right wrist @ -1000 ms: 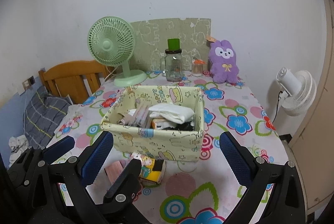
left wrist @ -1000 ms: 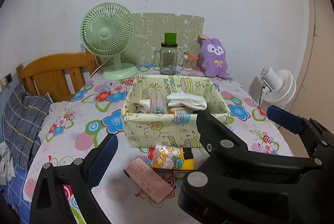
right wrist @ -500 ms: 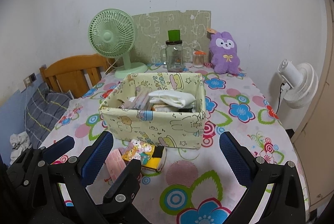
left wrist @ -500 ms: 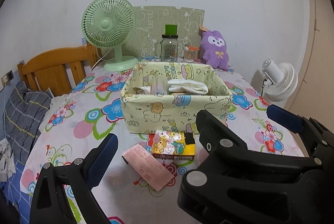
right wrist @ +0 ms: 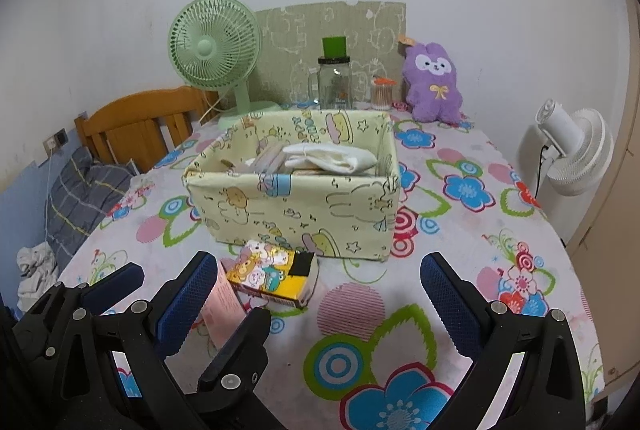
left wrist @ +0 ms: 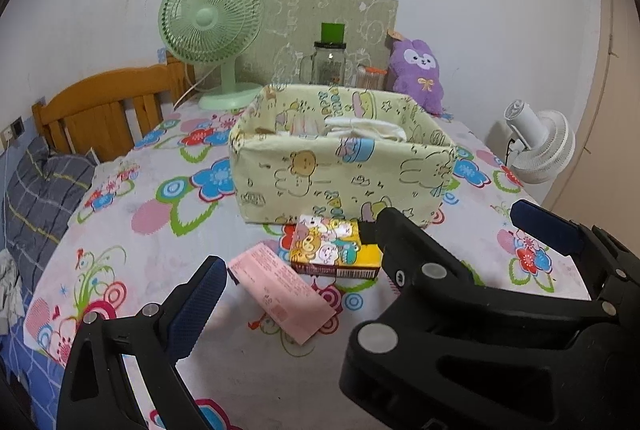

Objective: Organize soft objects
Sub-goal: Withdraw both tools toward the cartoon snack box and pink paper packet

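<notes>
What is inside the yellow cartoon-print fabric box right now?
The fabric box holds a folded white cloth on top, with flat pinkish packets standing beside it on its left. Whatever lies under them, and the box floor, is hidden by the front wall.

My both grippers lower and closer to table than a second ago: fabric basket [left wrist: 344, 165] rim now nearly at eye level, contents mostly hidden. Cartoon tissue pack [left wrist: 334, 250] and pink packet [left wrist: 282, 296] loom larger, probably unmoved themselves.
</notes>
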A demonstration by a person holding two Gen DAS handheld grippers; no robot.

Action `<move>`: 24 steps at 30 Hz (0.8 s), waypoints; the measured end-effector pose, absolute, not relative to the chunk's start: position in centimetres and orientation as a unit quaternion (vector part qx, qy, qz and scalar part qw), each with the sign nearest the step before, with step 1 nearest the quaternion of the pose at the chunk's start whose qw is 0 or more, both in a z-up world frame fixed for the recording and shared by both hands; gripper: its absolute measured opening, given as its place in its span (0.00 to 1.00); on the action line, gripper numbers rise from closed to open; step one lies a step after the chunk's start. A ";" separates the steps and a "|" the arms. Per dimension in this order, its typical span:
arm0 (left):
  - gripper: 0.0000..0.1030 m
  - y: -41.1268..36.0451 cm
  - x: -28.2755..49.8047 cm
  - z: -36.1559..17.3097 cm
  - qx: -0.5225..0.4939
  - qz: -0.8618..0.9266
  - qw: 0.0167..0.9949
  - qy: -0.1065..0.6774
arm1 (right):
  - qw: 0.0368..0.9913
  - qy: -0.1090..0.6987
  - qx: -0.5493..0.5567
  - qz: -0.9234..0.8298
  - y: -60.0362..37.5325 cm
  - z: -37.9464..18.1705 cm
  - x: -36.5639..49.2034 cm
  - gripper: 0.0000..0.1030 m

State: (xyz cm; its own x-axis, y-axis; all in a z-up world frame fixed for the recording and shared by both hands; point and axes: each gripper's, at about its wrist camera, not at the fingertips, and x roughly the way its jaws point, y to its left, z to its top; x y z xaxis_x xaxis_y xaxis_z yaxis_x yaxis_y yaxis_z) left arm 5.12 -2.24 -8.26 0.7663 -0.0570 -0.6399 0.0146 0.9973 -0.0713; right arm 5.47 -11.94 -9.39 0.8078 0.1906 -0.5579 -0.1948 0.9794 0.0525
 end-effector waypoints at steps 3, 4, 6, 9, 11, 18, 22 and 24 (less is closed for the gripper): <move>0.95 -2.3 5.2 -8.8 -0.031 -0.015 0.938 0.346 | 0.949 0.298 -0.006 0.099 -11.9 -10.0 5.7 1.00; 0.95 -2.2 5.2 -9.0 -0.031 -0.015 0.937 0.348 | 0.949 0.300 -0.005 0.099 -11.9 -10.1 5.8 1.00; 0.95 -2.2 5.3 -9.4 -0.032 -0.015 0.935 0.352 | 0.947 0.305 -0.004 0.098 -11.9 -10.6 5.9 1.00; 0.95 -2.2 5.5 -10.0 -0.033 -0.013 0.933 0.359 | 0.945 0.313 -0.005 0.096 -11.9 -11.1 6.2 1.00; 0.95 -2.2 5.6 -10.4 -0.034 -0.011 0.931 0.363 | 0.943 0.319 -0.007 0.096 -11.8 -11.6 6.3 1.00; 0.95 -2.2 6.4 -11.7 -0.038 -0.006 0.925 0.379 | 0.936 0.339 -0.016 0.095 -11.8 -12.9 7.5 1.00; 0.95 -2.2 6.8 -12.3 -0.037 -0.003 0.922 0.386 | 0.931 0.351 -0.015 0.095 -11.8 -13.5 8.1 1.00; 0.95 -2.2 7.1 -12.6 -0.037 -0.003 0.920 0.390 | 0.930 0.356 -0.016 0.092 -11.7 -13.9 8.3 1.00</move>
